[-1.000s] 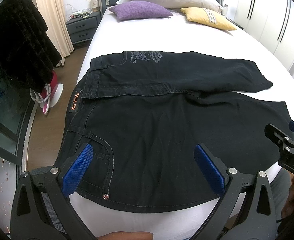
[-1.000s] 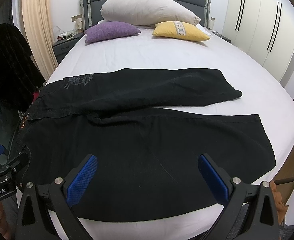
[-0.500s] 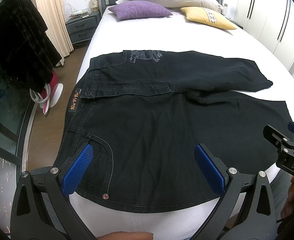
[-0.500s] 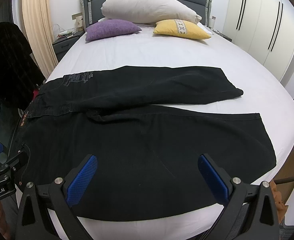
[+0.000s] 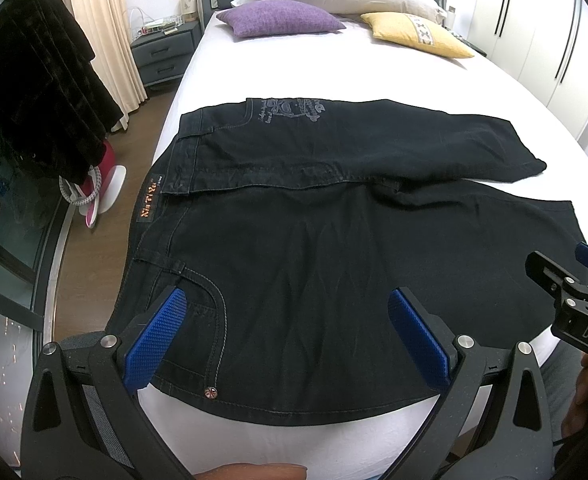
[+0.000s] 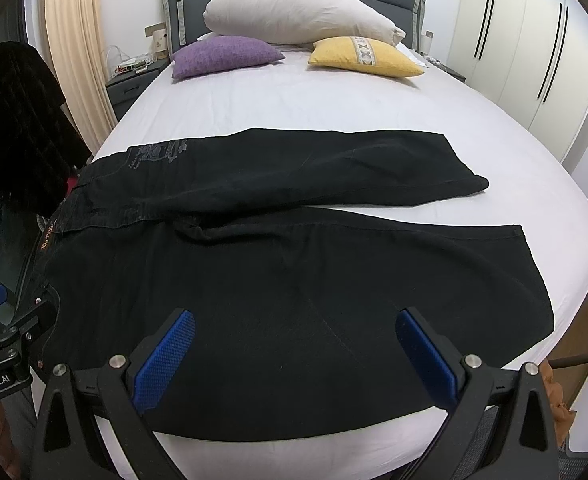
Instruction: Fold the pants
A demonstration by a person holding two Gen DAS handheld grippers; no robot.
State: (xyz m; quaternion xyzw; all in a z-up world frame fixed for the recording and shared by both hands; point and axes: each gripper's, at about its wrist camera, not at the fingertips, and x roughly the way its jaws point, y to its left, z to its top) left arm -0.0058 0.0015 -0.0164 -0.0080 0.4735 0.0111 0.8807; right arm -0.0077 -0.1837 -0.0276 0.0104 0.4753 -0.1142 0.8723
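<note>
Black pants (image 5: 313, 248) lie flat across the white bed (image 5: 294, 64), waistband to the left with an orange label, both legs stretched to the right. The far leg shows a grey print near the waist. My left gripper (image 5: 286, 332) hovers open over the near waist and pocket area, nothing between its blue pads. In the right wrist view the same pants (image 6: 294, 272) fill the bed's near half, and my right gripper (image 6: 294, 356) hangs open above the near leg. The other gripper shows at each view's edge.
A purple cushion (image 6: 226, 56), a yellow cushion (image 6: 365, 58) and a large white pillow (image 6: 297, 16) sit at the headboard. A dark garment (image 5: 34, 80) hangs at the left beside a nightstand (image 5: 162, 52). White wardrobes (image 6: 533, 48) line the right wall.
Both grippers have drifted only slightly over the near edge of the pants; the pants lie as before and both jaws stay open.
</note>
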